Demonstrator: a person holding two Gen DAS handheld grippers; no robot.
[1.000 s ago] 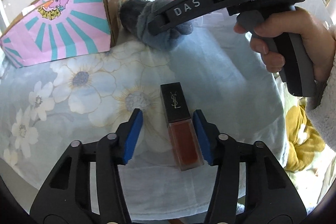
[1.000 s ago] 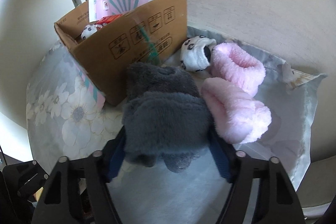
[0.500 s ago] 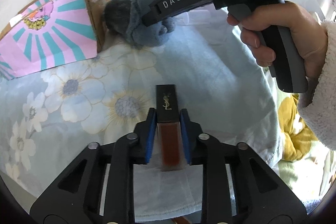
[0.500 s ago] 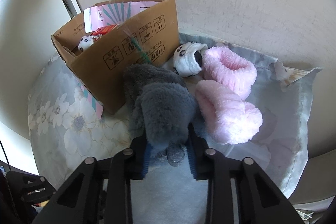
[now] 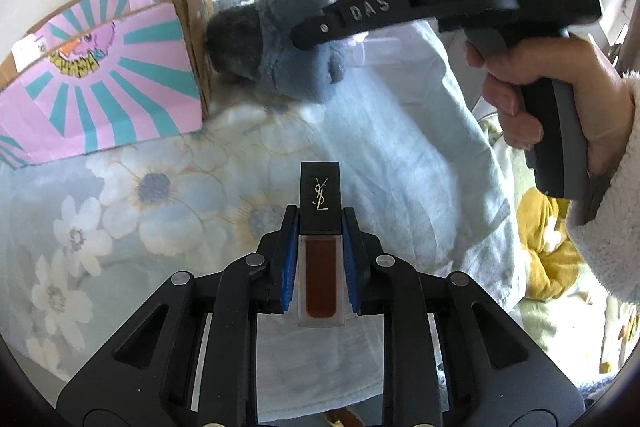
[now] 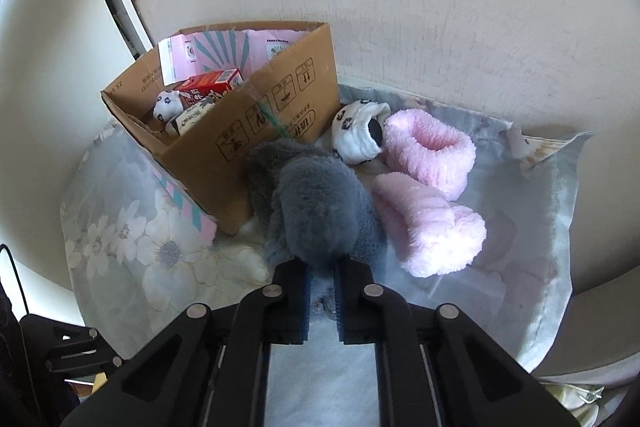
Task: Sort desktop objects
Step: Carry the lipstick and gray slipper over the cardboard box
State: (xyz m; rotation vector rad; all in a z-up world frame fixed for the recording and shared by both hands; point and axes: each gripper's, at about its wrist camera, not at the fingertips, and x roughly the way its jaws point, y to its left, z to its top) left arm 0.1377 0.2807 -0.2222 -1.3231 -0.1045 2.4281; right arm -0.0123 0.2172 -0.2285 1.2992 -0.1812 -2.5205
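Left gripper pinches lipstick; right gripper clamps grey slipper; right view alone shows pink slippers.

Black claw with blue pads, silver screws; fluffy white sleeve.

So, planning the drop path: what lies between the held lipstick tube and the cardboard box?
Only bare floral cloth separates the lipstick tube from the cardboard box, seen in the left wrist view.
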